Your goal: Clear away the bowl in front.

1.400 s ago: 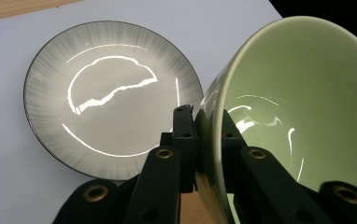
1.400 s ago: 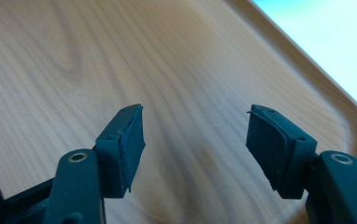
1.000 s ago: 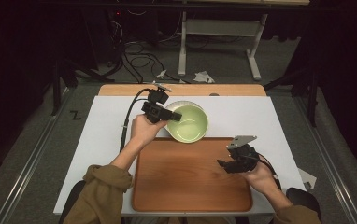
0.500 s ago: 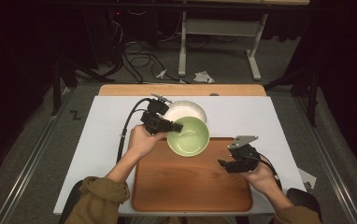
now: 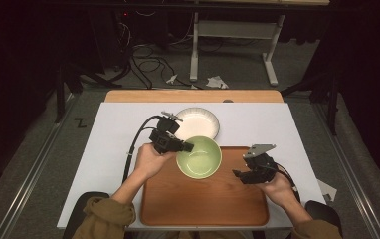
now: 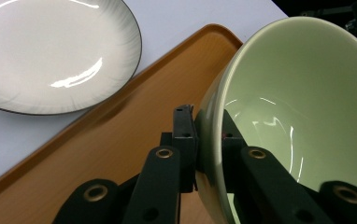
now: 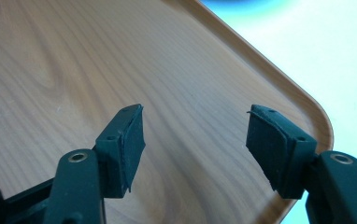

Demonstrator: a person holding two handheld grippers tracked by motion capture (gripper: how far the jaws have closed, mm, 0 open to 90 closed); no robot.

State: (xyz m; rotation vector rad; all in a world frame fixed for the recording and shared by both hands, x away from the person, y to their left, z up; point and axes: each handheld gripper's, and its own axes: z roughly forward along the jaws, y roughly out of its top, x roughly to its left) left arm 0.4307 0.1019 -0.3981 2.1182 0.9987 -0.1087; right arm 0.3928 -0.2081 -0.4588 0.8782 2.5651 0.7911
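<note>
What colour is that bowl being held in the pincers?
Pale green, inside and out. The bowl shows best in the left gripper view, clamped by its rim.

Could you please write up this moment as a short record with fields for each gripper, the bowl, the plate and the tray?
left gripper: shut on the green bowl's rim, one of its fingers outside the wall, one inside
green bowl: tilted, over the tray's far edge
right gripper: open, holding nothing, over the tray
white plate: on the white table, beyond the tray
wooden tray: near side of table
</note>
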